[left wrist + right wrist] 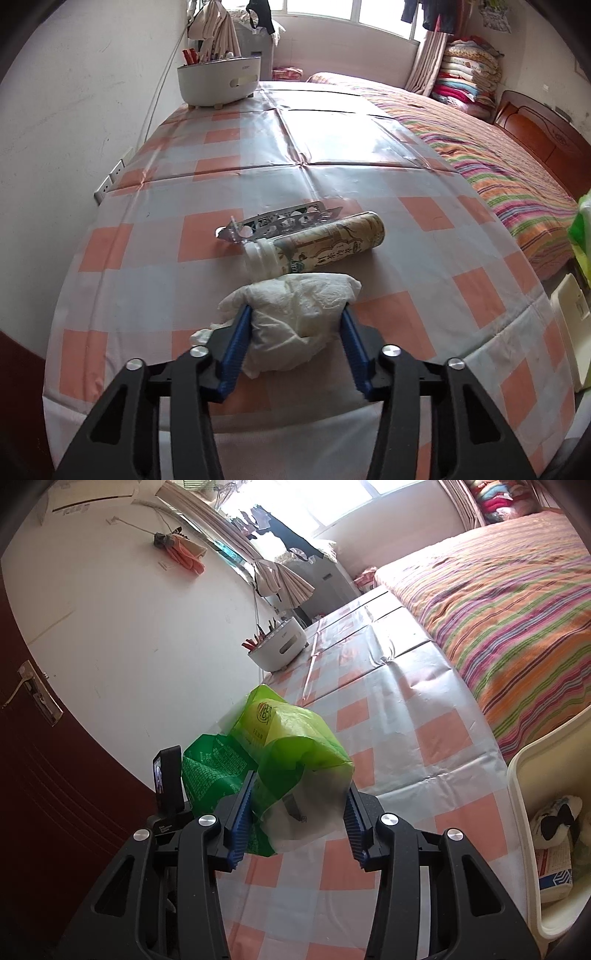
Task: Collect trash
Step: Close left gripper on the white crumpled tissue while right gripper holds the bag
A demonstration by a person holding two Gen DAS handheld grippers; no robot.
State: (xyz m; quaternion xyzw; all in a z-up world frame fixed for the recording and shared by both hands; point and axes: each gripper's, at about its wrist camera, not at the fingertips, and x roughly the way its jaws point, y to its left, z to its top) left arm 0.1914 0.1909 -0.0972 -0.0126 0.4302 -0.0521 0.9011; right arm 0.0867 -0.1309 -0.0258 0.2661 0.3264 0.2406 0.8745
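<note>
The left hand-held gripper (pixel 295 314) pinches a crumpled white tissue (pixel 295 317) between its blue fingers (pixel 236 343), just above the checked worktop (pixel 406 258). Just beyond the tissue lie a bottle (pixel 321 243) on its side and an empty pill pack (pixel 280 221) (the two touching). The right hand-held gripper (pixel 299 794) grips a green plastic bag (pixel 288 746) over the worktop, near a cream bin (pixel 532 775).
</note>
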